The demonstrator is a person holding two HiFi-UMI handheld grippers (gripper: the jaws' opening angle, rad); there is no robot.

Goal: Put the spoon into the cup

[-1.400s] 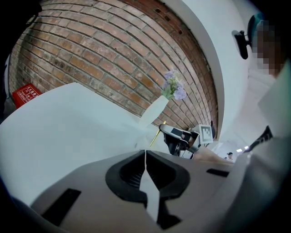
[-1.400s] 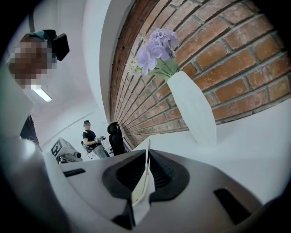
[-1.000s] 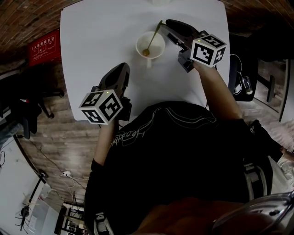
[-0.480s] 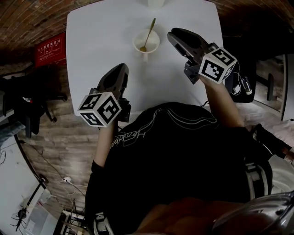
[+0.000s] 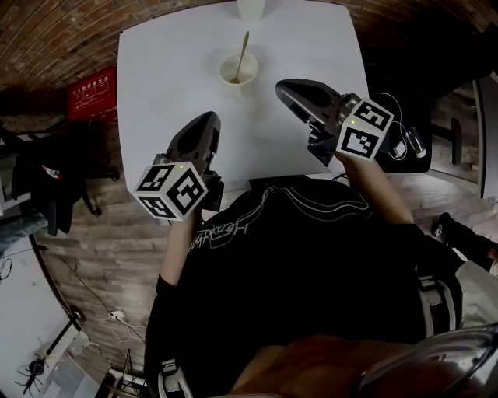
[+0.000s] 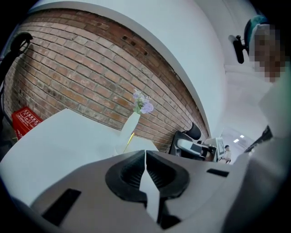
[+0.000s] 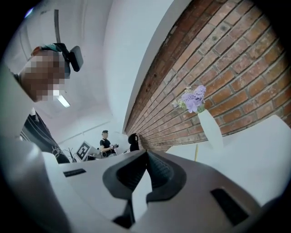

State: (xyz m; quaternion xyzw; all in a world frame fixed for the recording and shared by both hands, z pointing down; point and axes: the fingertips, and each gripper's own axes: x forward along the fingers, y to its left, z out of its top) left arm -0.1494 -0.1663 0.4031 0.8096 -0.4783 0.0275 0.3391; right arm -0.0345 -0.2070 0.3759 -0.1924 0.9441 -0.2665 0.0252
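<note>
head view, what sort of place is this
Probably an office or lab corner dressed like a café: a white table by a brick wall, a vase of flowers on it, and an office chair nearby.

Dim head view, fisheye-warped bright gripper views

I count one desk (image 5: pixel 171 85), and on it one cup (image 5: pixel 238 71), one spoon (image 5: pixel 243 48) and one vase (image 5: pixel 250 8) of purple flowers. I have two claws: my left claw (image 5: pixel 204 118) and my right claw (image 5: pixel 283 87). One red box (image 5: pixel 92 93) is beside the desk.
</note>
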